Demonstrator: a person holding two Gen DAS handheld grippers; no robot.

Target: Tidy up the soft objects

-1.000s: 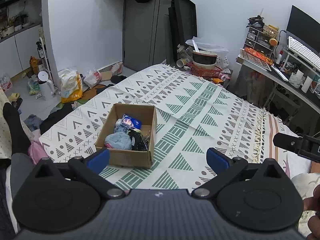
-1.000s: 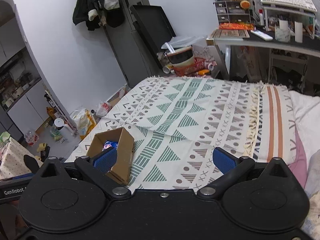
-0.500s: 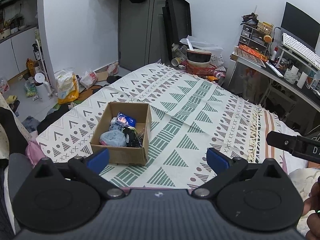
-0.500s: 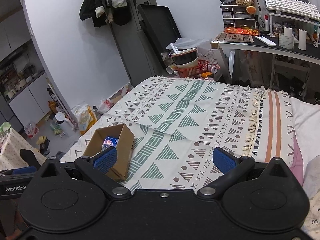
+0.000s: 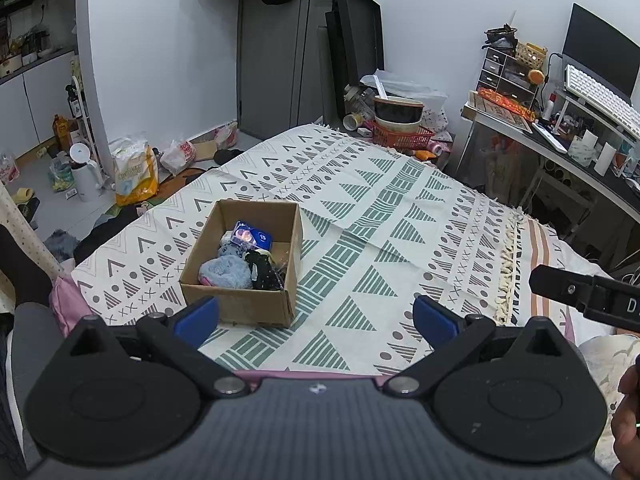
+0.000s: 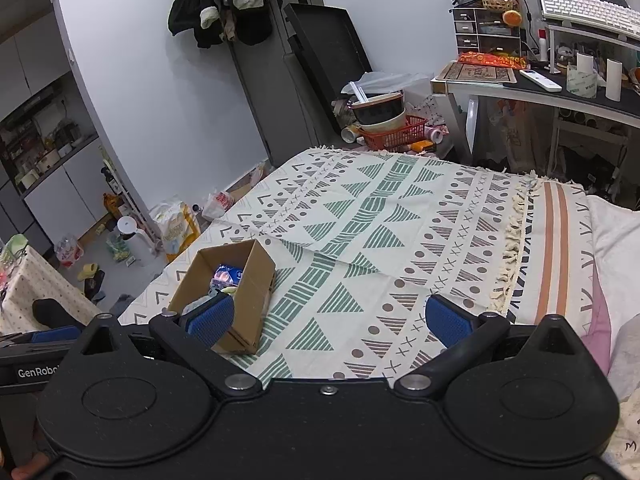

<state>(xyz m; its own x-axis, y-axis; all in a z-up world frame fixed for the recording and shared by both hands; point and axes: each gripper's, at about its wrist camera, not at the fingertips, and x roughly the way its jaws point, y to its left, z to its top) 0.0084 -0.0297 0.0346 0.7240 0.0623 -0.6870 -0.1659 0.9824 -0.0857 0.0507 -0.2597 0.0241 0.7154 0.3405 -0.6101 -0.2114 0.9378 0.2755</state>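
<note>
An open cardboard box [image 5: 240, 304] [image 6: 256, 276] sits on the patterned bedspread [image 5: 392, 208] near the bed's left edge. Inside lie a fluffy blue-and-pink soft item [image 5: 222, 274], a black bundle [image 5: 262, 274] and a blue packet [image 5: 252, 236] [image 6: 228, 274]. My left gripper [image 5: 316, 322] hangs open above the bed's near edge, just short of the box, with nothing between its blue pads. My right gripper [image 6: 328, 320] is open too, empty, to the right of the box. Its dark body [image 5: 584, 296] shows at the right of the left wrist view.
A desk [image 6: 560, 92] with a keyboard and rolls stands at the right. A red basket with bowls [image 5: 400, 128] sits past the bed's far end. Bags, a white kettle [image 5: 86, 172] and clutter cover the floor at the left. A hand [image 5: 628, 424] holds the right gripper.
Both grippers have drawn back and up from the bed, so the box looks smaller and farther. Both stay open and empty.
</note>
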